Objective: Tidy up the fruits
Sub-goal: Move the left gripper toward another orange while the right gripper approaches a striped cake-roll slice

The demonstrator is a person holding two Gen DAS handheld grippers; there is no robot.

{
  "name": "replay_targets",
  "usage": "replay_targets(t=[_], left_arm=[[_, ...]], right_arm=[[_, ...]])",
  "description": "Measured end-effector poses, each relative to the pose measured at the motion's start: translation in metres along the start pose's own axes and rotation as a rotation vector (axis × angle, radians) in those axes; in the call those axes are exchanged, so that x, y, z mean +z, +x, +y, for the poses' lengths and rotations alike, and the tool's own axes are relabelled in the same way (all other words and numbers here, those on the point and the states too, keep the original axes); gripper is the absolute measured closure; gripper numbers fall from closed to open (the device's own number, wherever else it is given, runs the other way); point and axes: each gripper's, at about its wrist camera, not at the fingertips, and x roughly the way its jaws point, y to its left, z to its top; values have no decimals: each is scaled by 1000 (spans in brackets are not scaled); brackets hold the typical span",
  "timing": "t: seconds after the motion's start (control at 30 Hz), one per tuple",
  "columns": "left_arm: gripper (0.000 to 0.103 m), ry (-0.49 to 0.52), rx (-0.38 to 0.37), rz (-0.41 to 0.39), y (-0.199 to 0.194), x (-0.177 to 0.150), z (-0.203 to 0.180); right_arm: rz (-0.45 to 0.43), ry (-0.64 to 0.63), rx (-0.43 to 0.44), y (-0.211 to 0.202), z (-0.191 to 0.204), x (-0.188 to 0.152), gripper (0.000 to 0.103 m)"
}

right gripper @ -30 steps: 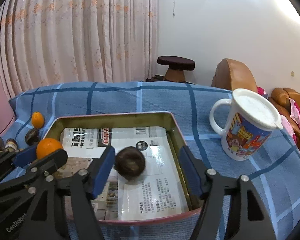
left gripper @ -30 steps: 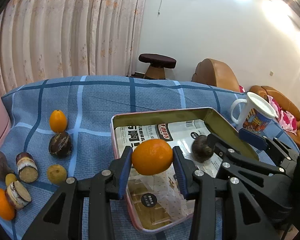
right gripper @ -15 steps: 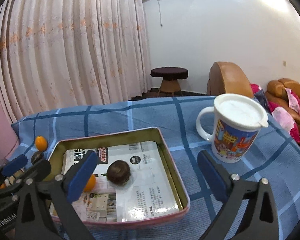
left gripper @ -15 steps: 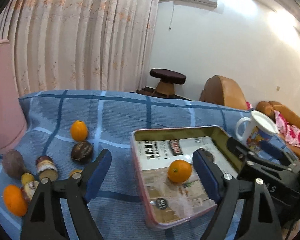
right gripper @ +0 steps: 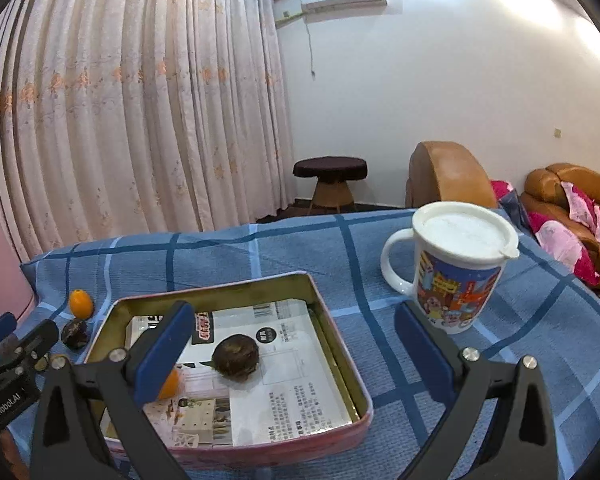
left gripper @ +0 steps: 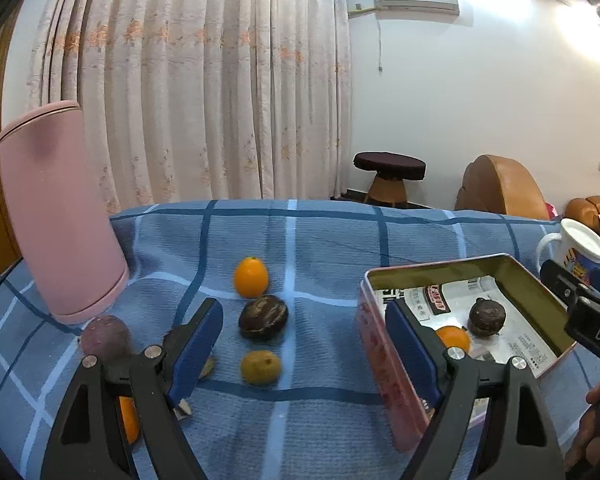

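From the left wrist, the left gripper hung with jaws spread and empty above loose fruit on the blue cloth, while from the right wrist the right gripper gaped over the tin tray holding an orange and a dark fruit.

left gripper: "GenRobot.AI" | right gripper: "DAS", cut off
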Motion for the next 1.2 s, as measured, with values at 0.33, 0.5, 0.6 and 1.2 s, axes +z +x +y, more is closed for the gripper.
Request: replay_targets(t=[0.33,0.5,0.6,1.2], left_arm=[[18,-10,10,21,-7,-6,18],[18,5,5,28,-12,-10,23],[18,5,3,31,-15,-12,29],[18,41,43,40,-23,-18,80]], right_arm=[[-34,17,-17,-15,5,-4,0],[-34,32,-23,-19,6,-7,0],[-29,52,-12,-22,6,-9,0],[18,90,91,-40,58,-23,0]])
